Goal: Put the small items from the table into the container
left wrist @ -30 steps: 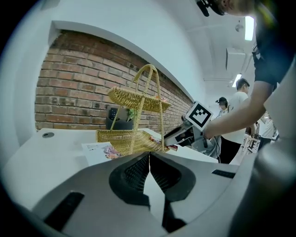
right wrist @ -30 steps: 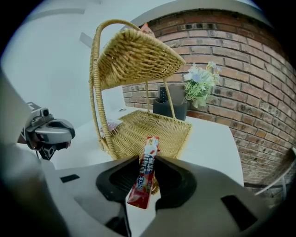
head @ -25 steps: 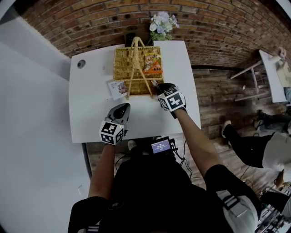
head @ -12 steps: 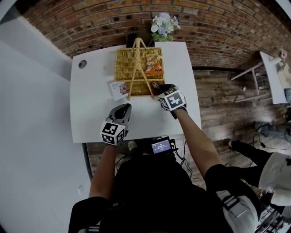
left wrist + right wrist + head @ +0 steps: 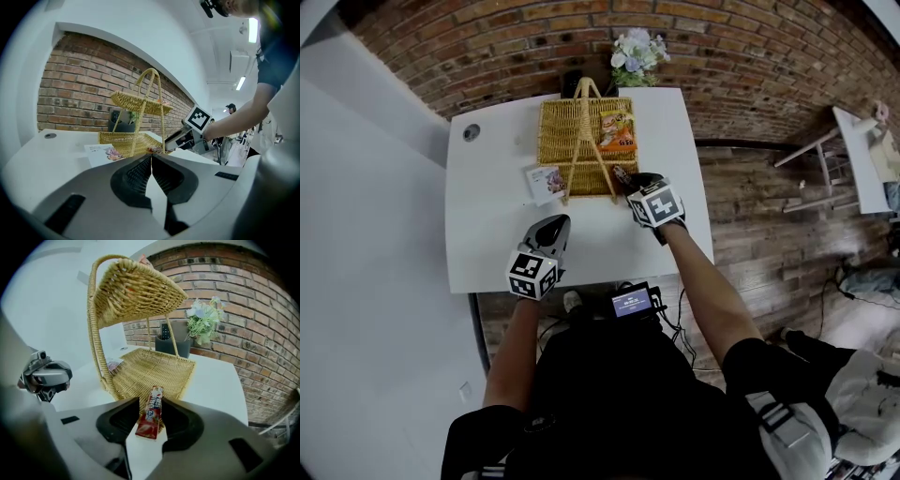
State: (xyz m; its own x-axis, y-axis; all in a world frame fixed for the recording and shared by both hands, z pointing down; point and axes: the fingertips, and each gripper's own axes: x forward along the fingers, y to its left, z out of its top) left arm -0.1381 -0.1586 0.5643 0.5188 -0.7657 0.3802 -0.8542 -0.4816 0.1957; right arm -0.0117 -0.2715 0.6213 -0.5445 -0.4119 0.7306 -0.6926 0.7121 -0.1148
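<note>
I looked down on the white table (image 5: 487,244) with the wicker basket (image 5: 558,141) at its far side, an orange snack bag (image 5: 617,131) lying in it and a small printed packet (image 5: 544,180) on the tabletop just beside it. My left gripper (image 5: 151,157) was near the table's front edge, jaws pressed together on nothing. My right gripper (image 5: 151,401) was at the basket's near right corner, its jaws opening with the red stick packet (image 5: 150,416) tilted loosely between them.

Tool (image 5: 151,402) opening, red sachet (image 5: 150,418) between, possibly loose
</note>
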